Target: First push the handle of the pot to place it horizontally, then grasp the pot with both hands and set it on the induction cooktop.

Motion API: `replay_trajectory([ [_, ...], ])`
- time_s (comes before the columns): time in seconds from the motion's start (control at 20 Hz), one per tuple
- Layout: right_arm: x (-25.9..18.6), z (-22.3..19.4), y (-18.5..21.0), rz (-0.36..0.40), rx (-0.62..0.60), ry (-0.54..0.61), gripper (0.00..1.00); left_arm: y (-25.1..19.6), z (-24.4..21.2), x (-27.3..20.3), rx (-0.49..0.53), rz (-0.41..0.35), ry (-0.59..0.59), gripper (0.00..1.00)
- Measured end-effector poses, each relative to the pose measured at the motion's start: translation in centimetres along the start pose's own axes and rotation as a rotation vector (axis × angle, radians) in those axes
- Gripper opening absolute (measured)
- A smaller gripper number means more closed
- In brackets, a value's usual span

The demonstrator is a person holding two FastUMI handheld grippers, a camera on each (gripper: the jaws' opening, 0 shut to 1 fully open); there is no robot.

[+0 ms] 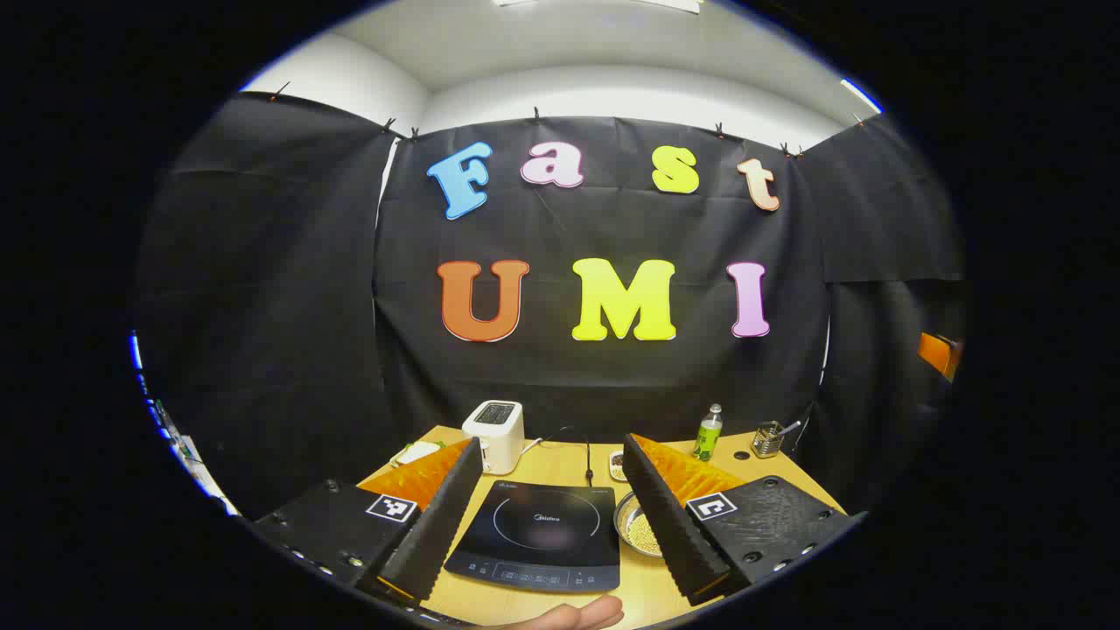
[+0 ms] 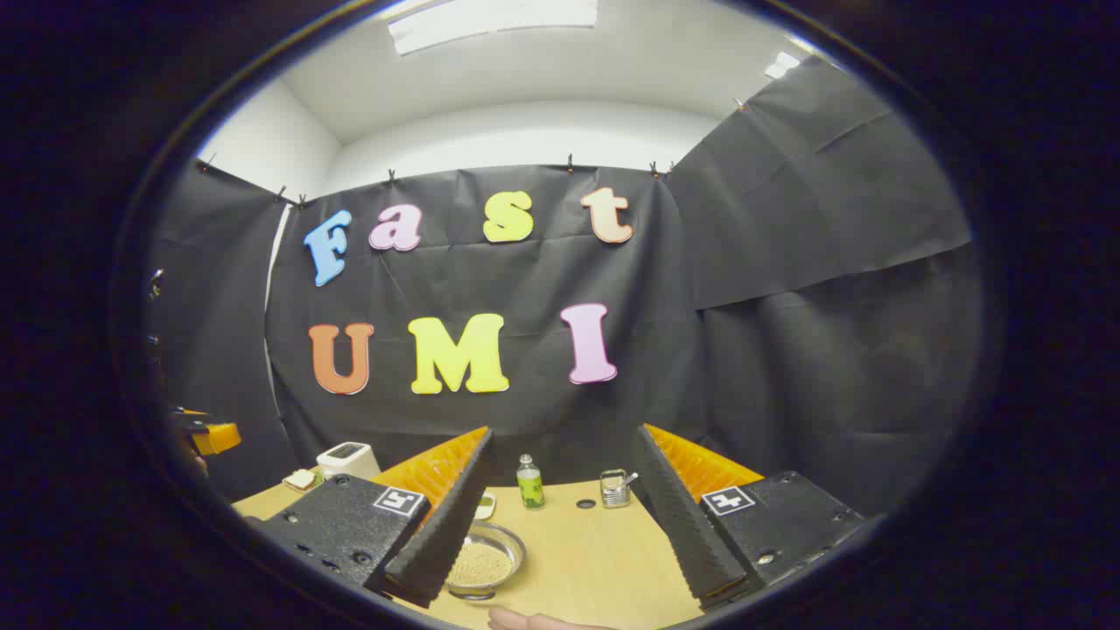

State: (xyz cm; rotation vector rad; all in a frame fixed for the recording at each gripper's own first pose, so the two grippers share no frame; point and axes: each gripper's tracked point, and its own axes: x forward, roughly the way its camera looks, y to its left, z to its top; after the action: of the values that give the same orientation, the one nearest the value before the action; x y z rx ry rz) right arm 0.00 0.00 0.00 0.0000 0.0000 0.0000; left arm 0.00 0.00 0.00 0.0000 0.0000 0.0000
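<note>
Pot placement is the job, yet from my remote seat I cannot find the pot on the stretch of desk these cameras take in.

Left gripper view: my left gripper [image 1: 551,512] hangs above the light wooden desk [image 1: 560,468] with its two fingers spread wide and nothing between them, framing one black glass induction cooktop [image 1: 540,535] that lies flat near the front edge, bare on top and, I judge, left free to receive the pot. One white toaster [image 1: 495,435] stands toward the back edge, just behind the cooktop's left rear corner. One round metal bowl of pale beads [image 1: 641,527] sits just beside the cooktop's right side. One green bottle [image 1: 708,434] and one small wire-mesh cup [image 1: 768,439] stand toward the back right corner, probably parked there to keep the middle open. A hand [image 1: 573,616] shows at the front edge.

Right gripper view: my right gripper [image 2: 560,516] is likewise held wide apart and empty, aimed over the desk's right part. I count the same single bowl of beads behind its left finger, one bottle and one mesh cup near the back edge, and the toaster far left. By my reading, the handle push is not yet begun.
</note>
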Motion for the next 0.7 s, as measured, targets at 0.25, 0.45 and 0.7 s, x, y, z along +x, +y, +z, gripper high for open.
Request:
replay_trajectory([
  [0.25, 0.4, 0.2, 0.0, 0.009, -0.027, -0.007, 0.98, -0.8, 0.4, -0.7, 0.009, -0.022, -0.02, 0.95],
  [0.45, 0.9, -0.6, -0.4, 0.008, -0.025, 0.01, 0.98, -2.3, 0.8, -0.5, 0.038, -0.074, -0.062, 0.95],
  [0.7, 2.2, -1.1, -0.6, 0.019, -0.04, 0.001, 0.98, -3.0, 0.2, 0.3, 0.028, -0.128, -0.088, 0.95],
])
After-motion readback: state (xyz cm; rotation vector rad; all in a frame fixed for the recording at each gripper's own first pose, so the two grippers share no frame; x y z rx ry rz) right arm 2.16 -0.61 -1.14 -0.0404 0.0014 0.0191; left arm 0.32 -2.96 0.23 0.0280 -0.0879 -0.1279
